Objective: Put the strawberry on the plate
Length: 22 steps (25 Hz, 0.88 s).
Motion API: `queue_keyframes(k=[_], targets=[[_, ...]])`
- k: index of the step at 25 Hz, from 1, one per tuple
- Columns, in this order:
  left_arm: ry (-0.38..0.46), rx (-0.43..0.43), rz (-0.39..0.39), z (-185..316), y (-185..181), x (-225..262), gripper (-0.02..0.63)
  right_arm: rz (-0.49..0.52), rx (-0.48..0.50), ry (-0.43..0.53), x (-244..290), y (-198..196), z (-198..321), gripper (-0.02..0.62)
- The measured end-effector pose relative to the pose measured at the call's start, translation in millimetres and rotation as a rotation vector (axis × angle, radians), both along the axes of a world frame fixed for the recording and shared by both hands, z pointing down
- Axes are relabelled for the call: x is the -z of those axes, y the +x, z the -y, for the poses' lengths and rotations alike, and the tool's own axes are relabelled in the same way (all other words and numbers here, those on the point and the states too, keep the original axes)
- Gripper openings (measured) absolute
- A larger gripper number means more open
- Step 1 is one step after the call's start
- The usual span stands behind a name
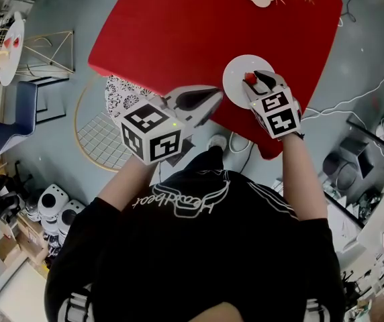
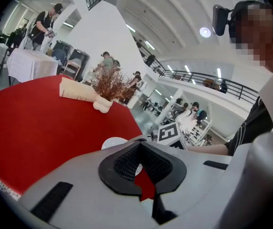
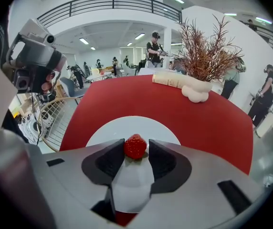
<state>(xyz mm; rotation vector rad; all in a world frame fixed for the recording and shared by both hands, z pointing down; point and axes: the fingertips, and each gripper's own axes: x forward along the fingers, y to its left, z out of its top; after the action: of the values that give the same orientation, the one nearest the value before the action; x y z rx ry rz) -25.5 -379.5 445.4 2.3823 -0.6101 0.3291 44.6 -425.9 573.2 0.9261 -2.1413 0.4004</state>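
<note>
**Inspector:** Right gripper [image 3: 136,146] first. State of the jaws?

**Assistant:** Partly closed and clamped on the strawberry [image 3: 135,146]. A black pad presses each side of it at the tips.

**Inspector:** Location of the fruit?

**Assistant:** Over the white plate [image 3: 127,125], inside its rim. Whether it touches the plate cannot be told. The plate sits near the close edge of the red table [image 1: 178,25].

**Inspector:** Pose of that arm?

**Assistant:** The right forearm [image 1: 304,173] reaches straight forward. The gripper points away from the body with its marker cube [image 1: 277,111] facing up.

**Inspector:** Left gripper [image 1: 202,100]?

**Assistant:** Jaws together with nothing between them. It is raised over the table's near edge and angled right, towards the plate but apart from it. The left forearm [image 1: 128,183] is drawn in.

**Inspector:** Beyond that?

**Assistant:** A pale vase [image 3: 196,92] of dried twigs stands at the far edge.
</note>
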Motion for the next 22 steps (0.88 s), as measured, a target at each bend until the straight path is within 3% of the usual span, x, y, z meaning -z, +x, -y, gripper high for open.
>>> queue_keyframes(k=[13, 22], targets=[[0.000, 0.035, 0.019, -12, -6, 3, 0.006, 0.027, -0.020, 0.016, 2, 4, -2, 0.201], [-0.006, 0.045, 0.022, -31, -10, 3, 0.006, 0.023, -0.029, 0.034, 8, 6, -14, 0.202]])
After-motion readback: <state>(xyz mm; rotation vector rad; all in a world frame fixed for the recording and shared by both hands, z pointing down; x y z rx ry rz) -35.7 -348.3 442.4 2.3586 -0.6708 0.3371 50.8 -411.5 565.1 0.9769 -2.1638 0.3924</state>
